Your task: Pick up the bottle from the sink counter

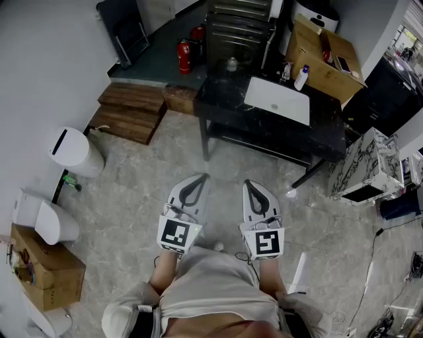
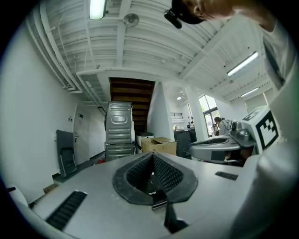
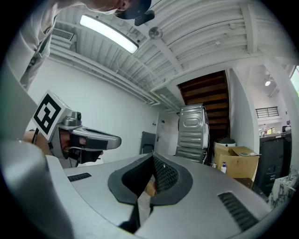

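Your left gripper (image 1: 204,177) and right gripper (image 1: 248,183) had their fingers pressed together, with the bottle (image 1: 301,77) way off at the table's (image 1: 221,92) far edge.

1. The left gripper (image 1: 195,186) and the right gripper (image 1: 254,190) are built alike, with smooth pale grey shells that narrow to a point.
2. Each shell frames a black, teardrop-shaped ring of padding. Seen along the jaws, the pads (image 2: 166,175) have a fine criss-cross mesh texture.
3. Dark slotted vents (image 2: 65,210) are cut into the grey shell to either side of the padding.
4. The back of each gripper carries a white cube (image 1: 178,234) printed with black square markers.
5. A thin dark wire (image 1: 173,211) curls over the shell just ahead of each cube.
6. The person wears a light off-white shirt (image 1: 211,277) with matching sleeves (image 1: 125,310).
7. A dark cap brim (image 3: 135,7) shows at the top of both gripper views.
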A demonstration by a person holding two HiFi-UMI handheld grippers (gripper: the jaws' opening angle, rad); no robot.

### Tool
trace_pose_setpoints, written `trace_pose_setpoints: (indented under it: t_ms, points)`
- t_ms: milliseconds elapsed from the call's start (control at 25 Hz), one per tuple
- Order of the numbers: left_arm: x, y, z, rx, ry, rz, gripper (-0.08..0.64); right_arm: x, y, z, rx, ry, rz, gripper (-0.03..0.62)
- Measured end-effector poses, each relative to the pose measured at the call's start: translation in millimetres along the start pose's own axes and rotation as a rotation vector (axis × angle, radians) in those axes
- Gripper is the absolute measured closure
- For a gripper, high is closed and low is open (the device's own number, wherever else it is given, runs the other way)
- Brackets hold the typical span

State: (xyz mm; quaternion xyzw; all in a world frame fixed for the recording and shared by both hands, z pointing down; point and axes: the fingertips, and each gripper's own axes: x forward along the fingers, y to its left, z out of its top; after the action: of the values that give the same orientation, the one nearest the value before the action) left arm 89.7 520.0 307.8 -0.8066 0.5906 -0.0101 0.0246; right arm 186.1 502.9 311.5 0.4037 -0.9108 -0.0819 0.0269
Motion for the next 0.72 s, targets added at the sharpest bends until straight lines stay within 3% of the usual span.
trace_pose_setpoints:
  t_ms: [240, 720]
  points:
    - [15, 10, -3, 0.002, 0.008, 0.006, 0.558, 15, -3, 3, -0.005, -0.038, -0.005, 0.600]
    - [72, 51, -18, -0.012, 0.011, -0.009, 0.558, 78, -25, -22, 0.013, 0.026, 0.013, 0.600]
